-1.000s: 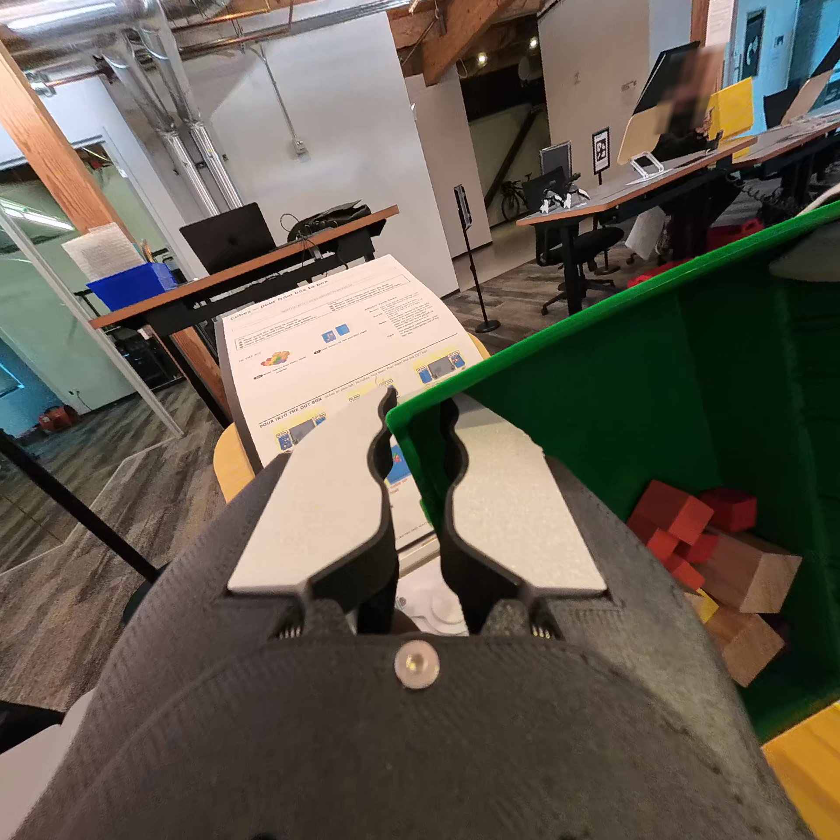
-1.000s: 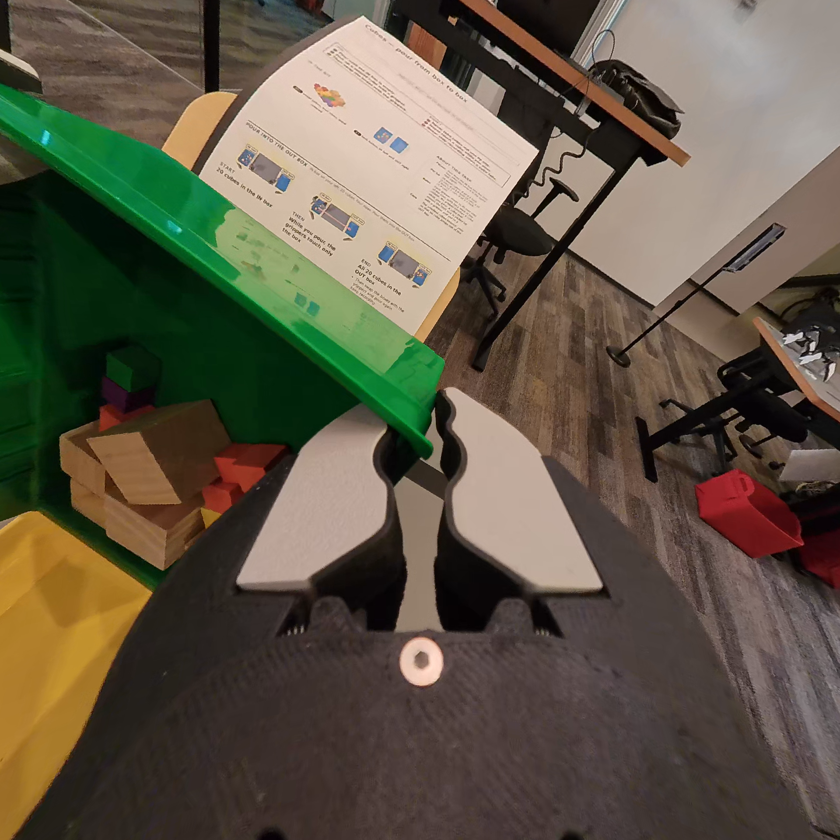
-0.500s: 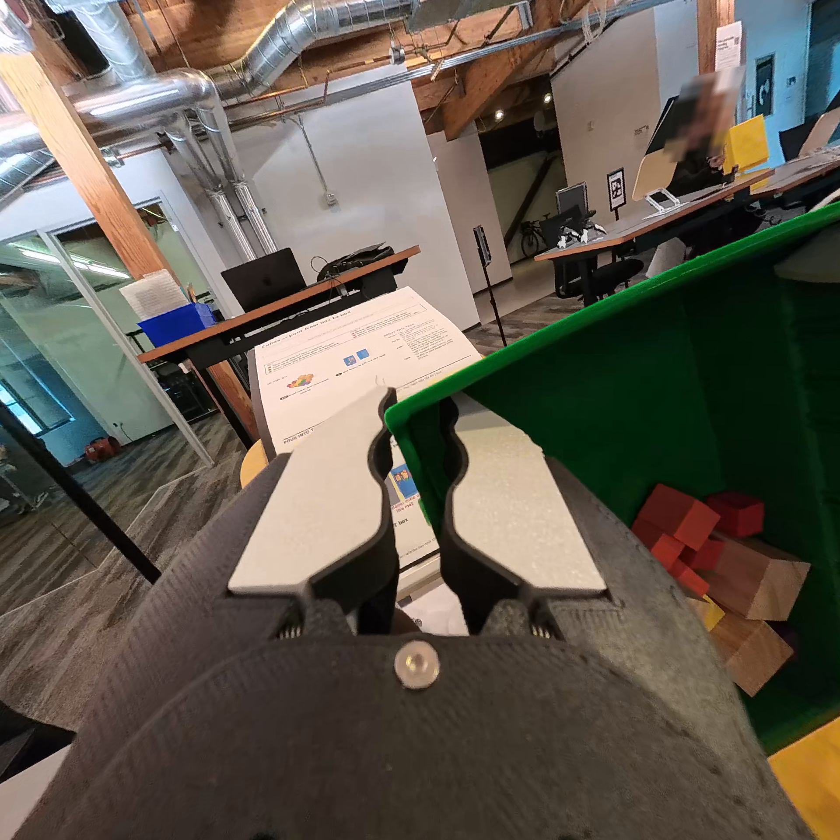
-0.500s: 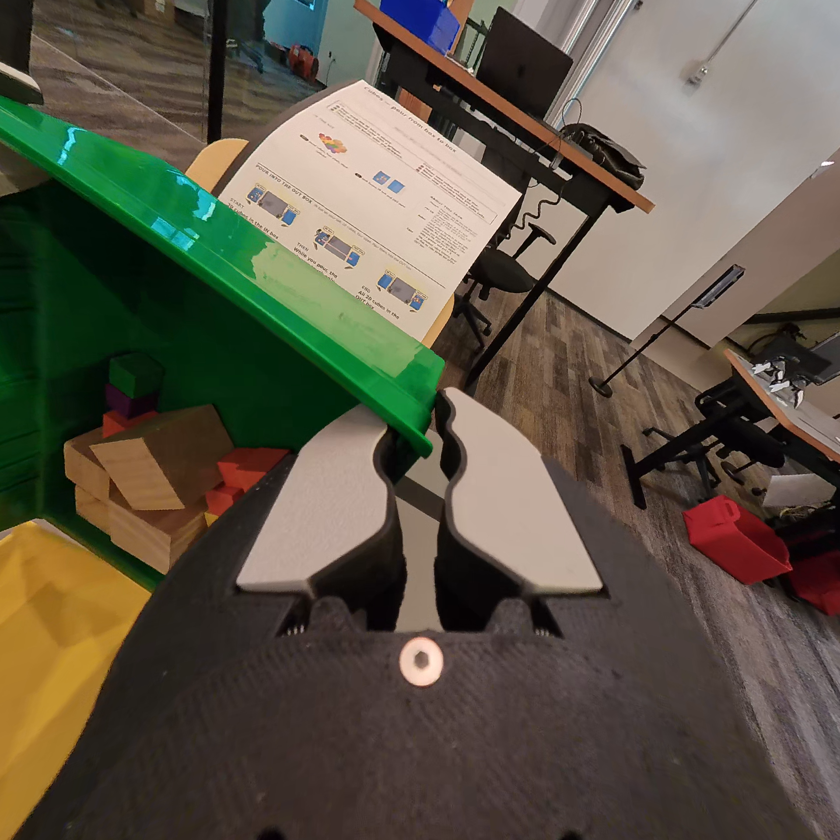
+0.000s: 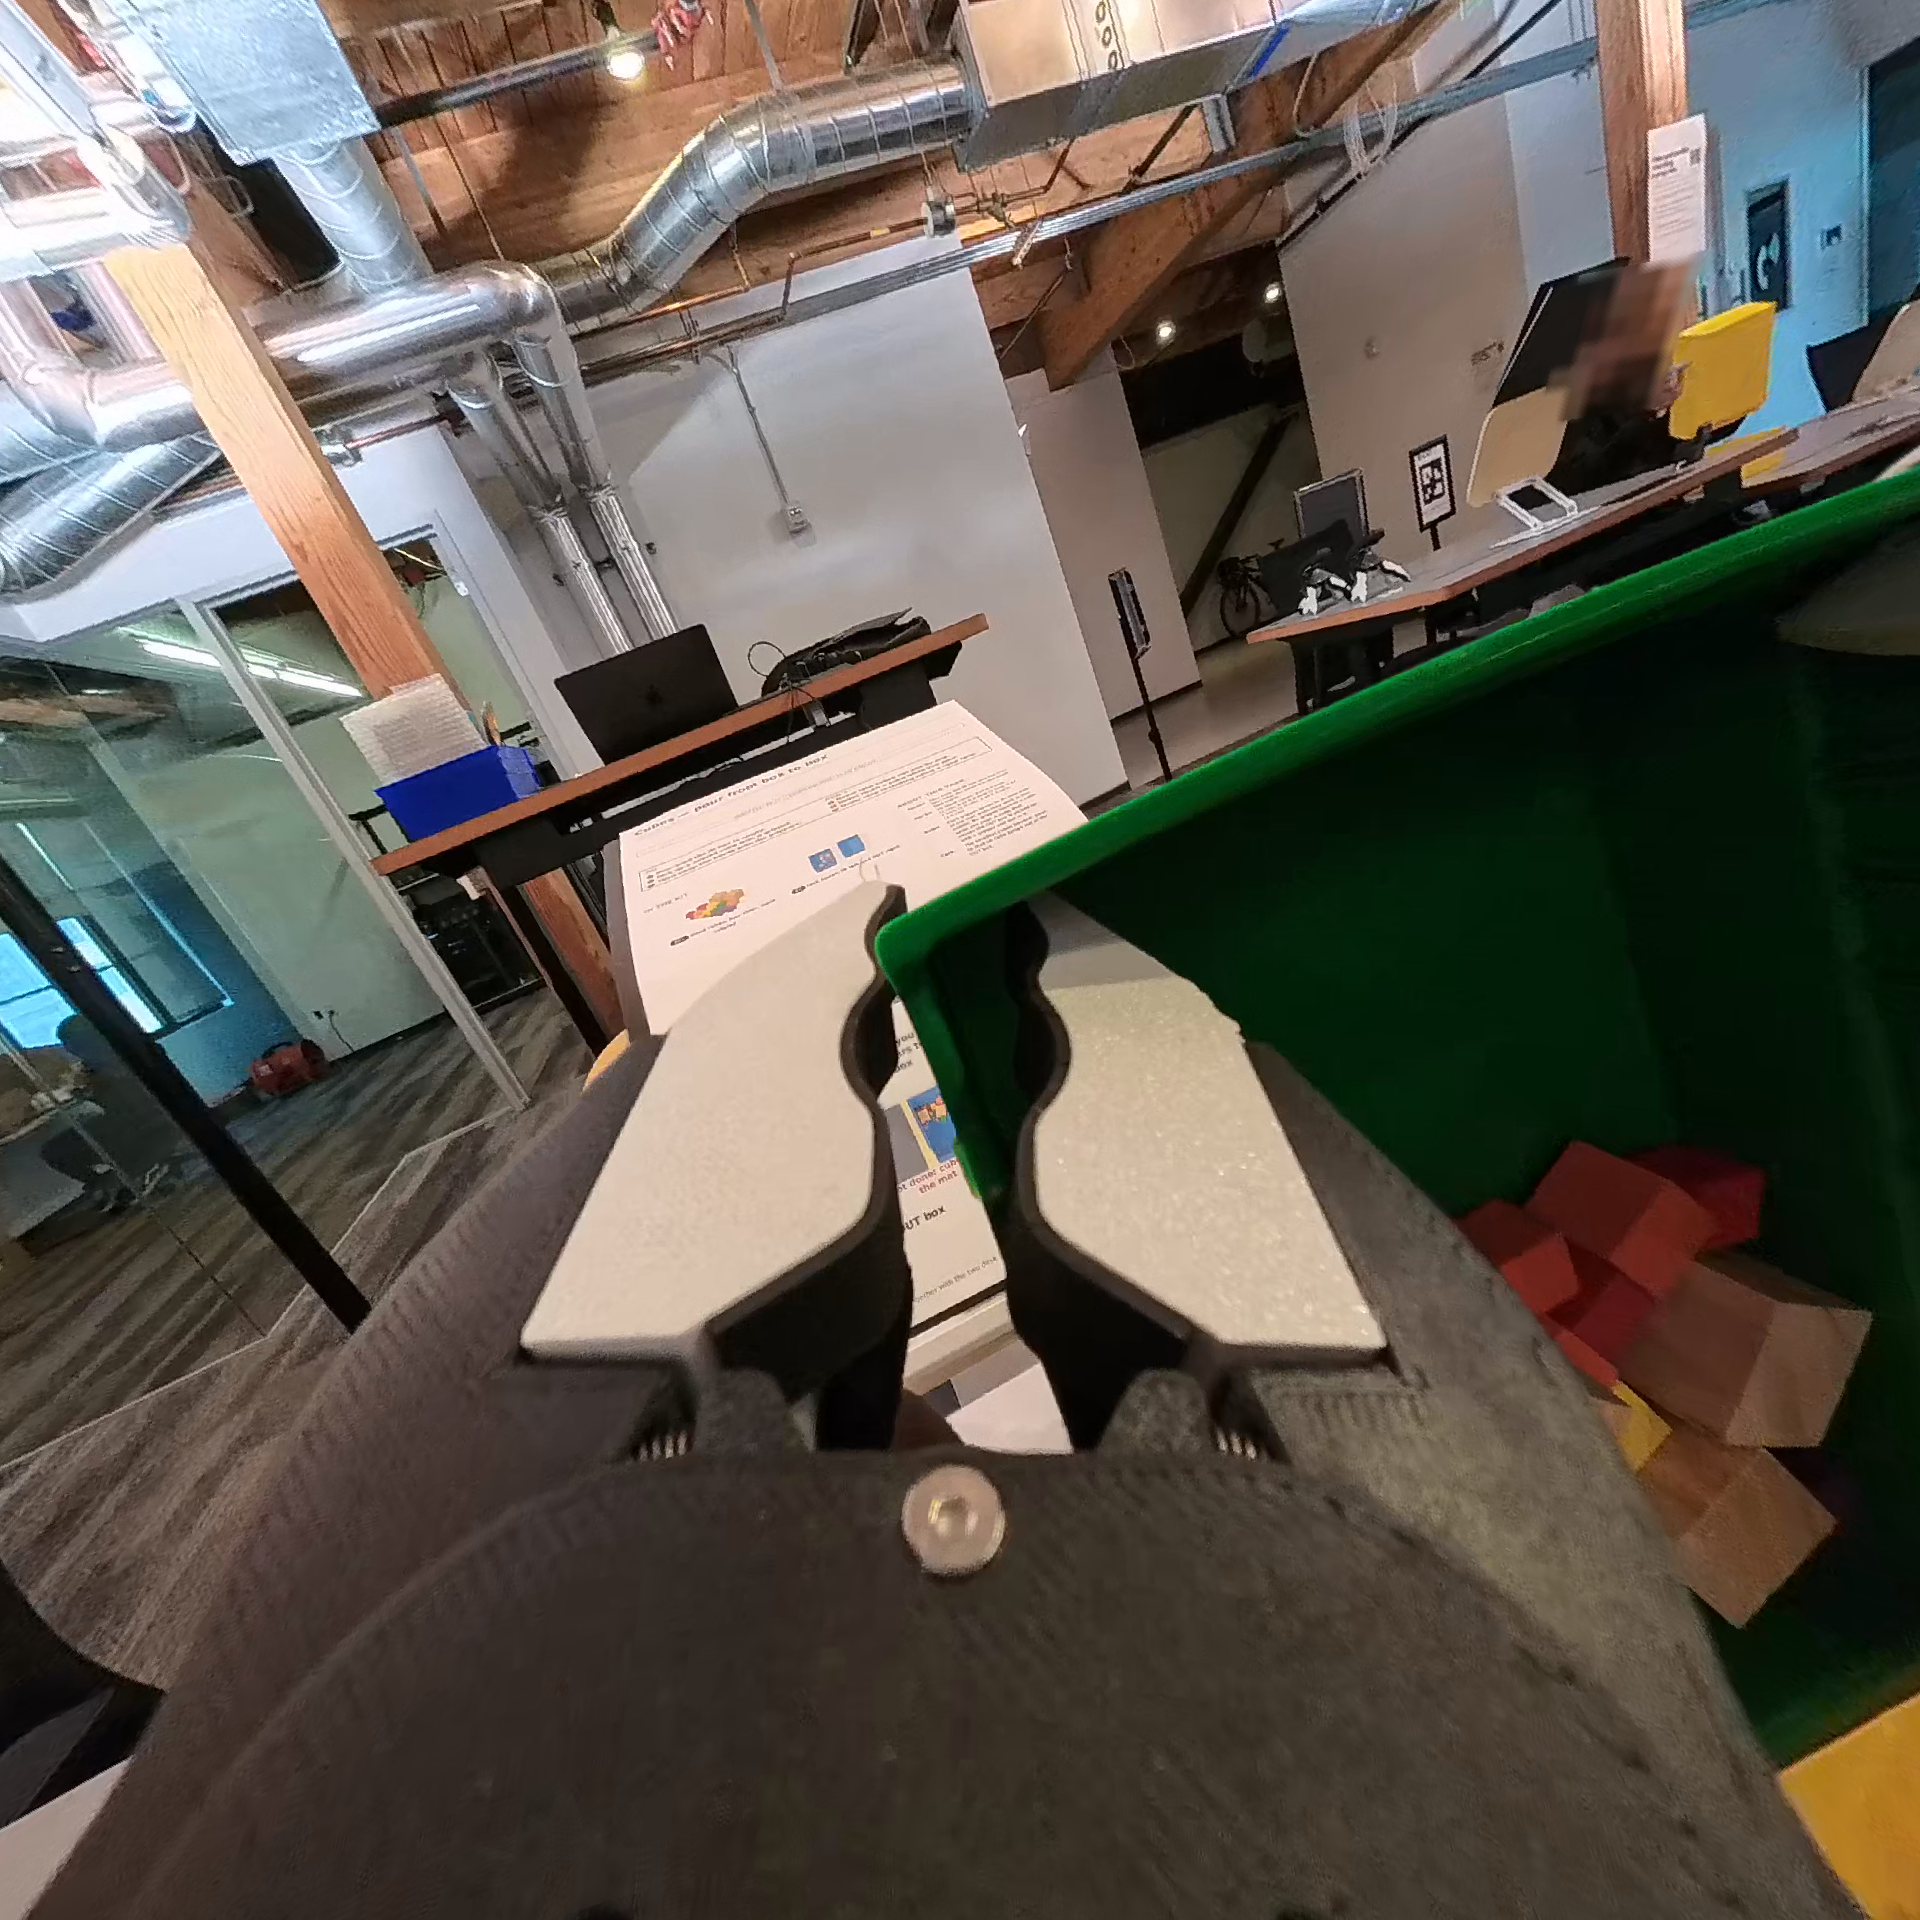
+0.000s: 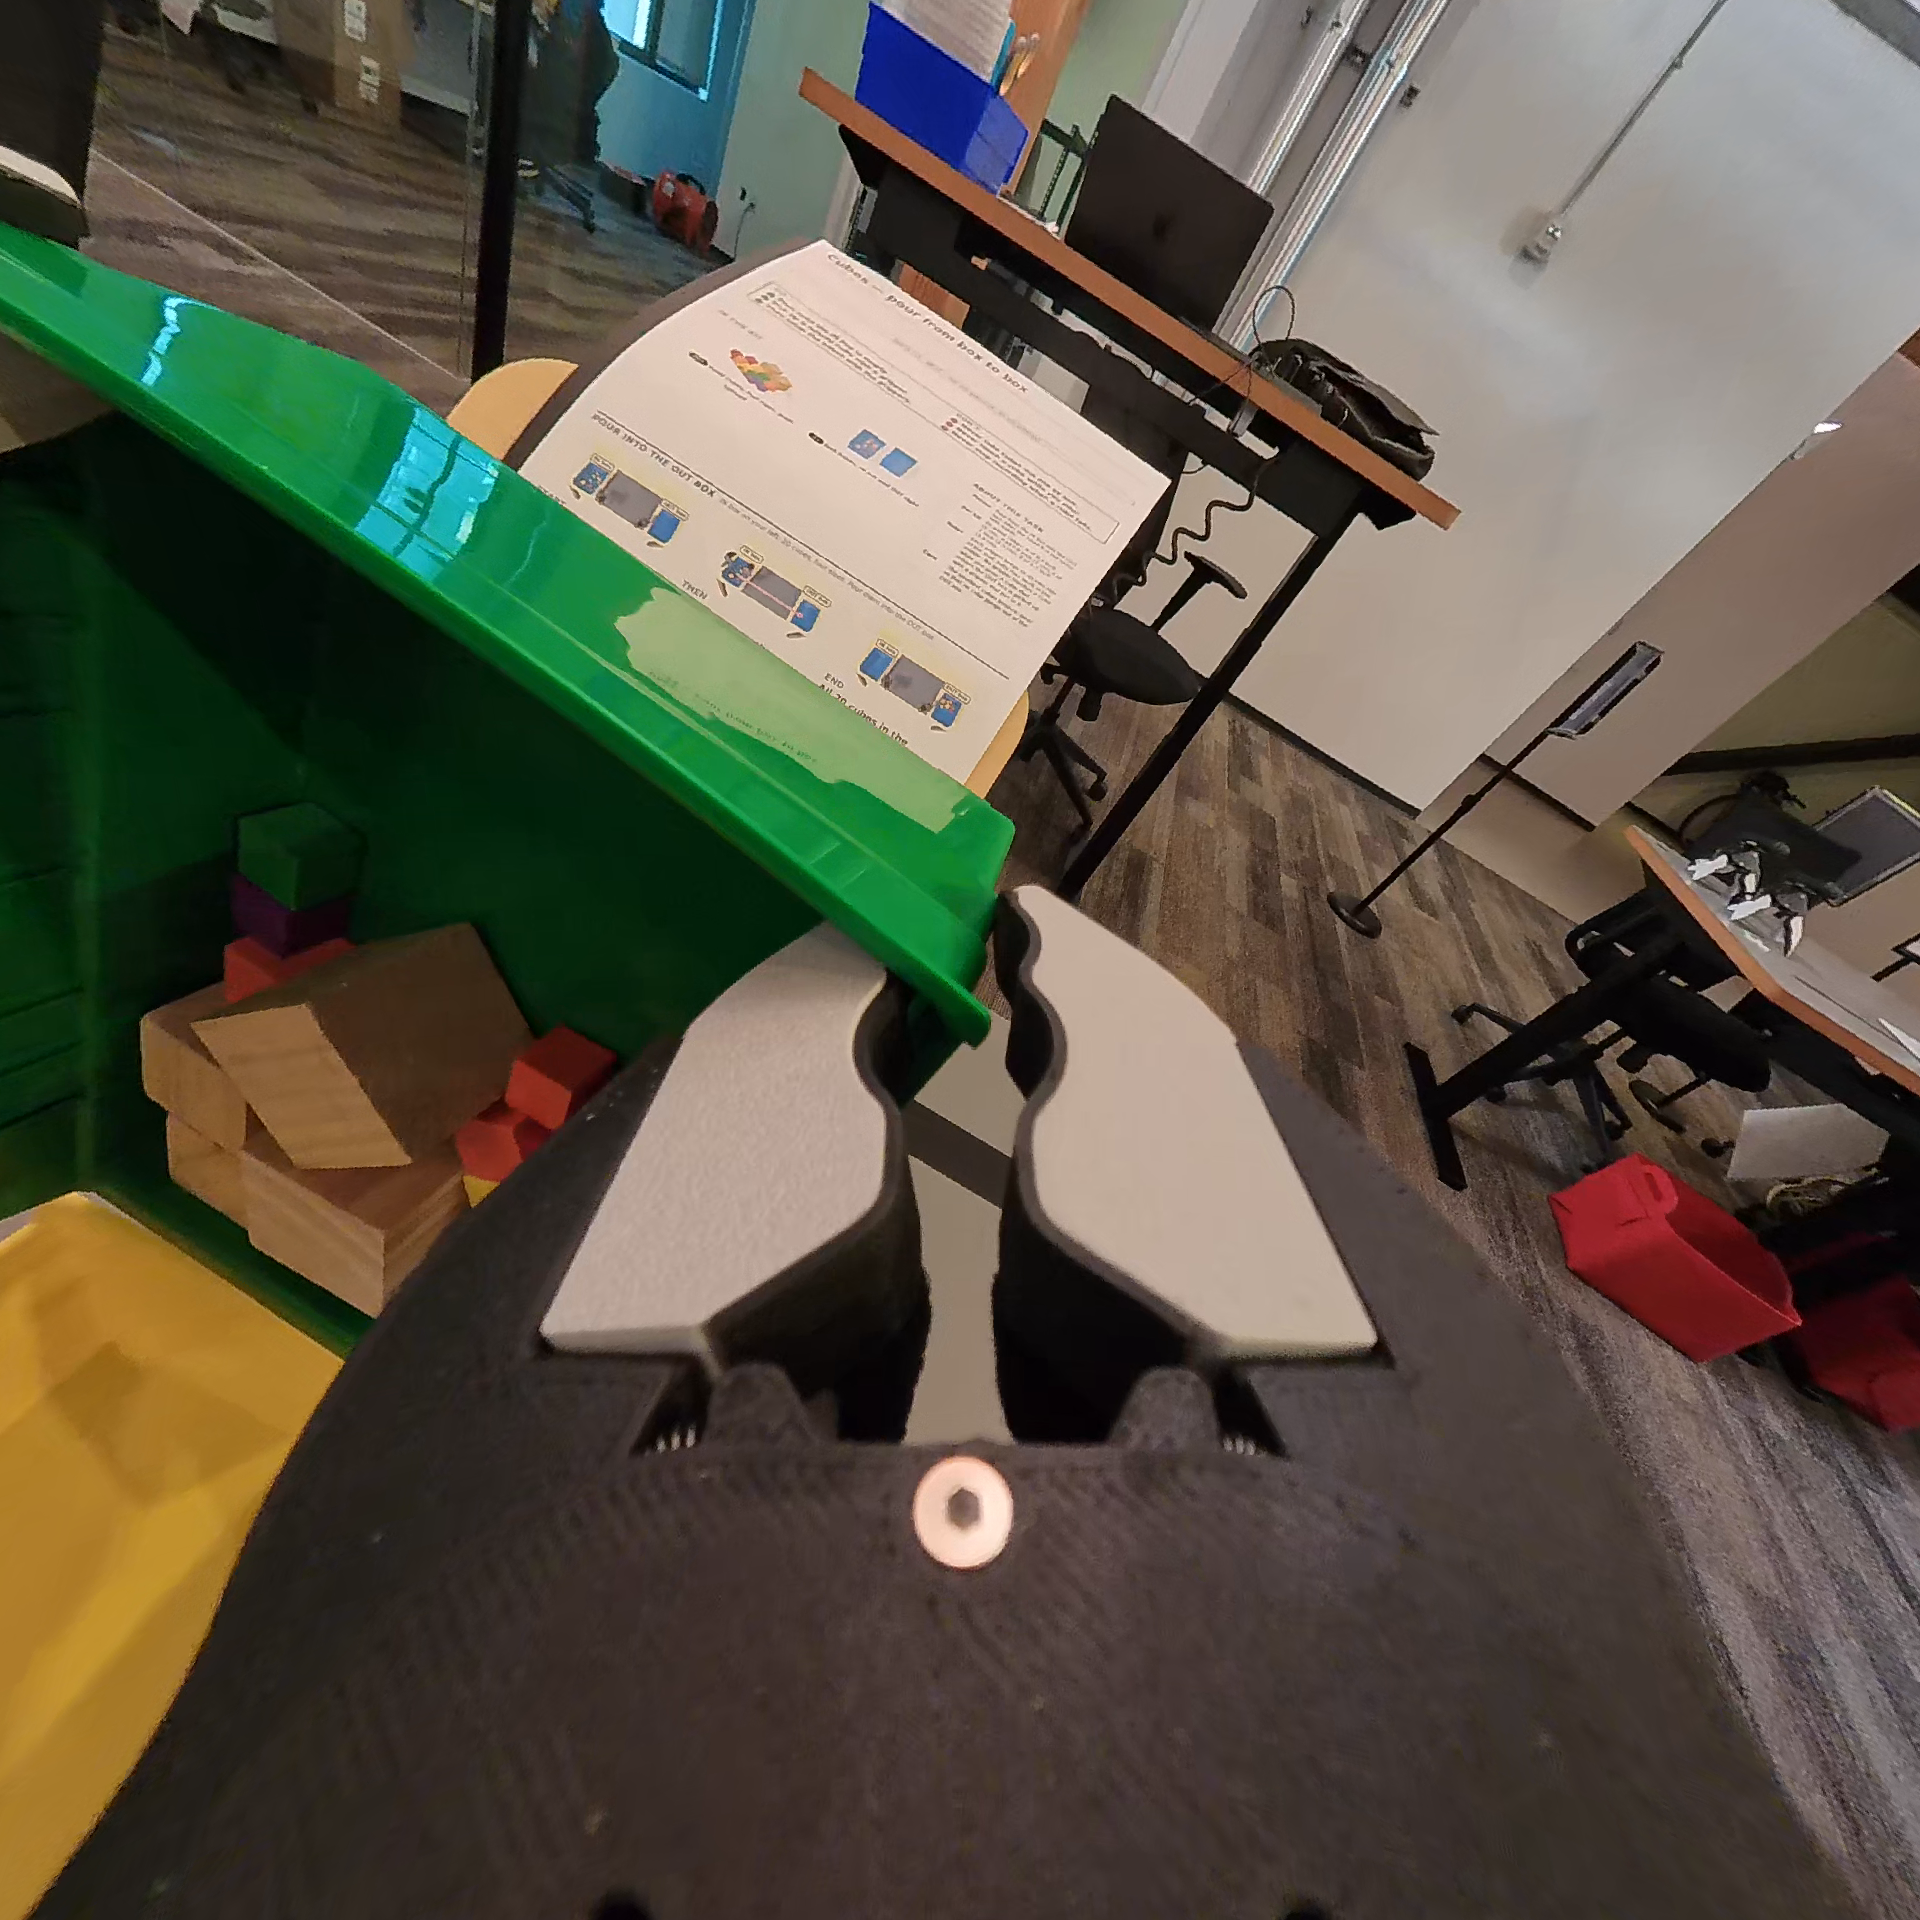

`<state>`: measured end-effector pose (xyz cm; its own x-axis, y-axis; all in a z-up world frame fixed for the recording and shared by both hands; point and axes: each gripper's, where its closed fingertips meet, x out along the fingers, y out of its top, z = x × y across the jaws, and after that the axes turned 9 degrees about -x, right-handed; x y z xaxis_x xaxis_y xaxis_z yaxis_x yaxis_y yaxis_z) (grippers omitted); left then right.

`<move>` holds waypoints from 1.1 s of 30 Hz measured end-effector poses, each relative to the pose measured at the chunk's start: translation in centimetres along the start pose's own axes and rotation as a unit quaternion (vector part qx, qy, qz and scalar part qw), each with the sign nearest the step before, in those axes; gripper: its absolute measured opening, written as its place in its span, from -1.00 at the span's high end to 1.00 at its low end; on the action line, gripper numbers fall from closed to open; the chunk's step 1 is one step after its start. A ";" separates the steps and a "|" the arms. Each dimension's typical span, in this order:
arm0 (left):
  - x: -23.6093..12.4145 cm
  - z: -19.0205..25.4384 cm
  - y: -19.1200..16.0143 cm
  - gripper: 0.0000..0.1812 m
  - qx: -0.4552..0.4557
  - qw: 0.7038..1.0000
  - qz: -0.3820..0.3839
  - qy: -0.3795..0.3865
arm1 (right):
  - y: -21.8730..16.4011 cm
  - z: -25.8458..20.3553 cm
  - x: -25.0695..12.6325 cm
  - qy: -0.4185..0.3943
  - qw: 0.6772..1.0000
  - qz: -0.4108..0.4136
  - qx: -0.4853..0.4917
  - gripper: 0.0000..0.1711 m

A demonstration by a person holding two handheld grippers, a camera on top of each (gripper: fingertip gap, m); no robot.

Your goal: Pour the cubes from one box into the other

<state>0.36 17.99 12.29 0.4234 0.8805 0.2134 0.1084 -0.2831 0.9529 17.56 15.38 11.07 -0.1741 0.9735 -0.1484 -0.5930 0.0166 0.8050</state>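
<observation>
I hold a green box (image 5: 1455, 935) between both grippers, lifted and tipped. My left gripper (image 5: 956, 935) is shut on its left wall rim. My right gripper (image 6: 956, 935) is shut on the right wall rim of the same green box (image 6: 416, 582). Red cubes (image 5: 1621, 1226) and wooden blocks (image 5: 1745, 1382) lie piled in its low end. The right wrist view shows the wooden blocks (image 6: 343, 1070), red cubes (image 6: 551, 1081), a purple cube (image 6: 281, 914) and a green cube (image 6: 296, 852). A yellow box shows below the green one (image 5: 1860, 1808) (image 6: 114, 1507).
A white instruction sheet (image 5: 831, 842) (image 6: 831, 520) stands propped behind the boxes. Beyond it a desk (image 5: 675, 769) carries a laptop and a blue bin. Office chairs and red bins (image 6: 1673, 1257) stand on the floor to the right.
Both views have tilted upward: more ceiling and far room show. The green box has tipped further with both grippers. The cubes stay piled in the low end.
</observation>
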 end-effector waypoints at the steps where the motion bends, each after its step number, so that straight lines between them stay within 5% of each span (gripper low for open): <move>1: -0.1 0.0 0.0 0.80 0.001 1.000 0.003 0.002 | 0.0 0.0 -0.1 0.000 1.000 0.002 0.000 0.90; 33: -3.1 0.3 0.9 0.80 0.017 0.998 0.059 0.015 | 0.6 -1.3 -2.8 -0.028 0.999 0.041 -0.012 0.90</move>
<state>-0.58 14.85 12.36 0.4077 0.8514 0.3301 0.0907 -0.3975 0.9131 16.68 12.36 11.25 -0.1789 0.9827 -0.0489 -0.5979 -0.0692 0.7986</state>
